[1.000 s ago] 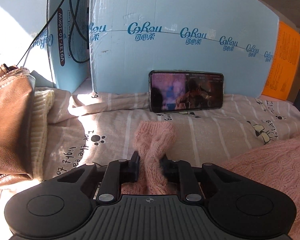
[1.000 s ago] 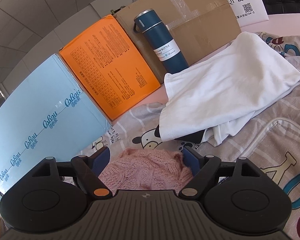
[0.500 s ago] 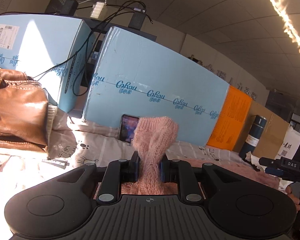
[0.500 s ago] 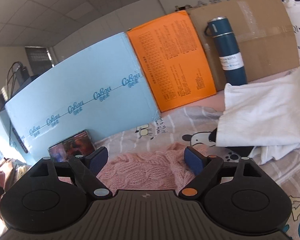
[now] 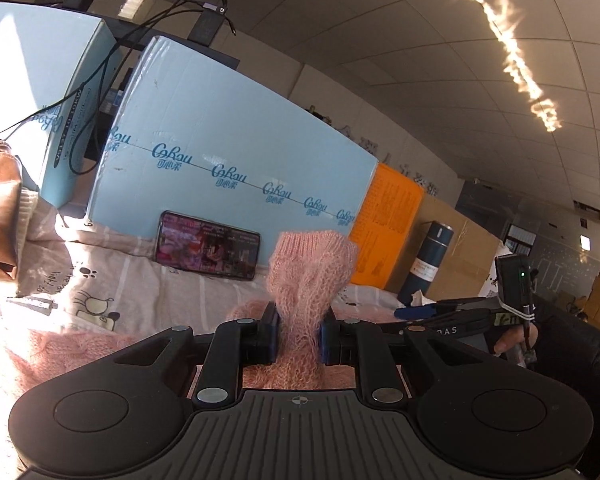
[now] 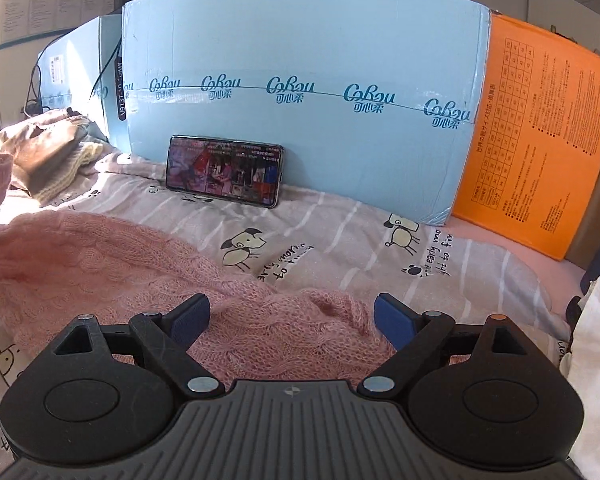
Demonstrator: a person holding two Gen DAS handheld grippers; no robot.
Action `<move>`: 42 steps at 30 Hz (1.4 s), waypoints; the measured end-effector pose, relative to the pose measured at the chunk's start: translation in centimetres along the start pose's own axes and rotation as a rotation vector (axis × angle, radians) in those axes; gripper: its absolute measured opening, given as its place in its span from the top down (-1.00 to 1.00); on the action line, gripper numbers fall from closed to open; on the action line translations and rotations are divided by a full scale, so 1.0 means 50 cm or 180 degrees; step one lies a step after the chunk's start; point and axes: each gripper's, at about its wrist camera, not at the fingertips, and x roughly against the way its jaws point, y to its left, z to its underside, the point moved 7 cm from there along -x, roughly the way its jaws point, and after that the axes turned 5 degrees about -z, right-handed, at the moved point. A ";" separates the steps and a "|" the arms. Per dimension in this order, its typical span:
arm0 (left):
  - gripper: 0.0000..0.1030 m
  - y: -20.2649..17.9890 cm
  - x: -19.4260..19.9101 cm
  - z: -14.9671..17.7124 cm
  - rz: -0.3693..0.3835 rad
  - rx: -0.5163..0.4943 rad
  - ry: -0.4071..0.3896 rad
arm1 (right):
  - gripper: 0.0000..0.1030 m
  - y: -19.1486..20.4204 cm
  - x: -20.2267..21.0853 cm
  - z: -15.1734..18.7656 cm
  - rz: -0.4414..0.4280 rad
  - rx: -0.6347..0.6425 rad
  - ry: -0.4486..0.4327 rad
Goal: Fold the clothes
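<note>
Here the left gripper [image 5: 299,334] jaws pinch the limp pink sweater's [image 6: 148,264] cuff at 12 o'clock, while the right gripper [image 6: 292,316] jaws are opening over its soft, stretchy body on the bed.

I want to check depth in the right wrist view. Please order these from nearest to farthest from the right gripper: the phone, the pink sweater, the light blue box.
1. Pink sweater: lies directly under the right gripper, whose jaws are opening.
2. Phone: farther back, left of centre, on the bedsheet.
3. Light blue box: just behind the phone, which leans on it.
</note>
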 end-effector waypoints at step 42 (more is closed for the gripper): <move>-0.54 0.084 0.309 0.006 -0.0158 0.0363 -0.0113 | -0.29 0.071 0.394 0.275 0.0322 -0.1762 -0.0919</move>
